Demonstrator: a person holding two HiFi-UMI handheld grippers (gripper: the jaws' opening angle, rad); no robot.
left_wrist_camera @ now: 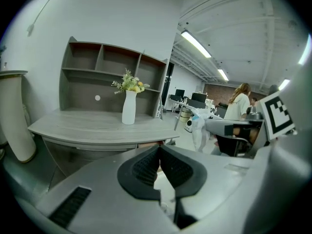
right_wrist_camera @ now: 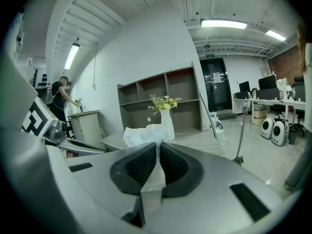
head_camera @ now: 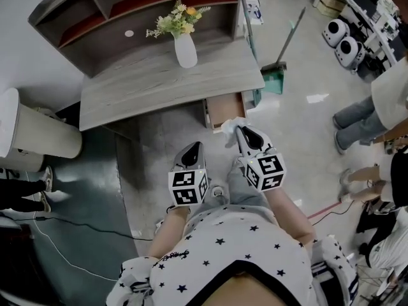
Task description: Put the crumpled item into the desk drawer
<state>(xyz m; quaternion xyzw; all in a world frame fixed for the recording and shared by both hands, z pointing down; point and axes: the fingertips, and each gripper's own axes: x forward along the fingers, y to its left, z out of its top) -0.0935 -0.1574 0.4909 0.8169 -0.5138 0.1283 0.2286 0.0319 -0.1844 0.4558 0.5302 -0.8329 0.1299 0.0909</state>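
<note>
My right gripper [head_camera: 241,131] is shut on a white crumpled paper [head_camera: 231,127], held in the air just in front of the open wooden desk drawer [head_camera: 224,108]. In the right gripper view the paper [right_wrist_camera: 144,133] sticks up out of the closed jaws [right_wrist_camera: 158,151] and runs down between the pads. The left gripper [head_camera: 195,146] hangs to the left of the right one, over the floor, shut with nothing in it. The left gripper view shows its pads [left_wrist_camera: 146,165] meeting at the tip, and the paper [left_wrist_camera: 198,131] off to the right.
The grey desk [head_camera: 159,85] carries a white vase of flowers [head_camera: 185,48] and a shelf unit at the back. A broom with a green dustpan [head_camera: 275,77] leans at its right end. A white bin [head_camera: 37,136] stands left. People [head_camera: 373,113] stand at the right.
</note>
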